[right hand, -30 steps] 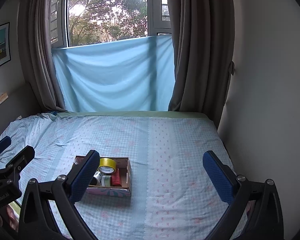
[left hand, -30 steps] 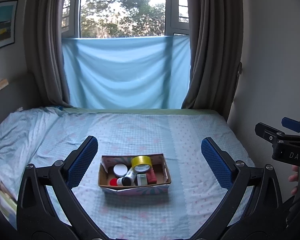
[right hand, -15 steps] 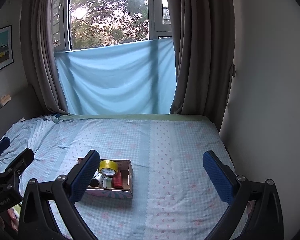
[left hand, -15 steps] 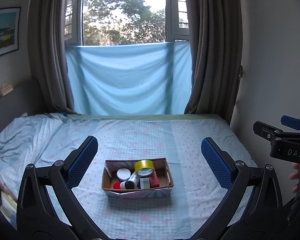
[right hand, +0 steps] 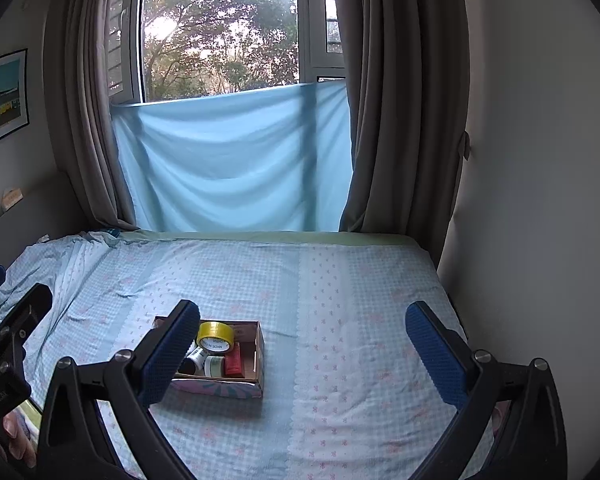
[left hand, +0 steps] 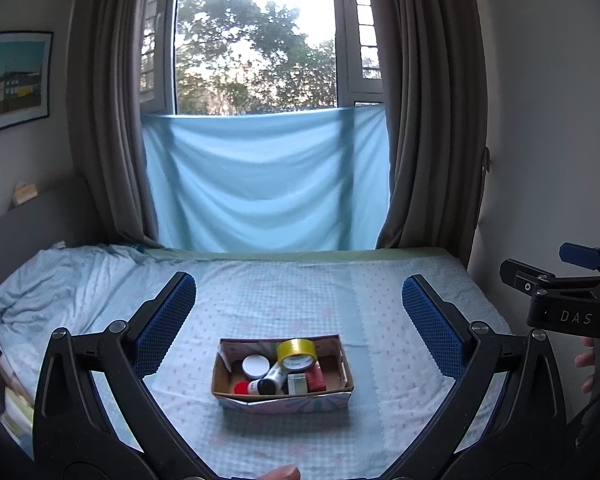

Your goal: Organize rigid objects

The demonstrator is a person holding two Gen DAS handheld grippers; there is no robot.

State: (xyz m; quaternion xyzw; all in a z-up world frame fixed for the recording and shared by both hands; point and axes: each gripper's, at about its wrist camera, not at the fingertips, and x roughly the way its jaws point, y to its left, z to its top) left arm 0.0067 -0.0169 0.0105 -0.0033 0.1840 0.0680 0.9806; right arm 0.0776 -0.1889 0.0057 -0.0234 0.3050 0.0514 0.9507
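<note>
A small cardboard box (left hand: pixel 342 362) sits on the bed and also shows in the right wrist view (right hand: pixel 259 354). Inside lie a yellow tape roll (left hand: pixel 296 354), a white round lid (left hand: pixel 255 365), small bottles (left hand: pixel 266 385) and a red item (left hand: pixel 315 376). The tape roll (right hand: pixel 215 336) shows in the right wrist view too. My left gripper (left hand: pixel 298 320) is open and empty, held back from the box and above it. My right gripper (right hand: pixel 302 344) is open and empty, to the right of the box.
The bed (left hand: pixel 284 292) has a light blue patterned sheet, rumpled at the left (left hand: pixel 52 280). A blue cloth (left hand: pixel 264 180) hangs under the window between grey curtains. A wall (right hand: pixel 540 200) borders the bed's right side. The right gripper's body (left hand: pixel 560 300) shows at the right edge.
Both grippers have drawn back and tilted upward, so the box sits lower and smaller in both views. Both stay open and empty. The box and its contents have not moved.
</note>
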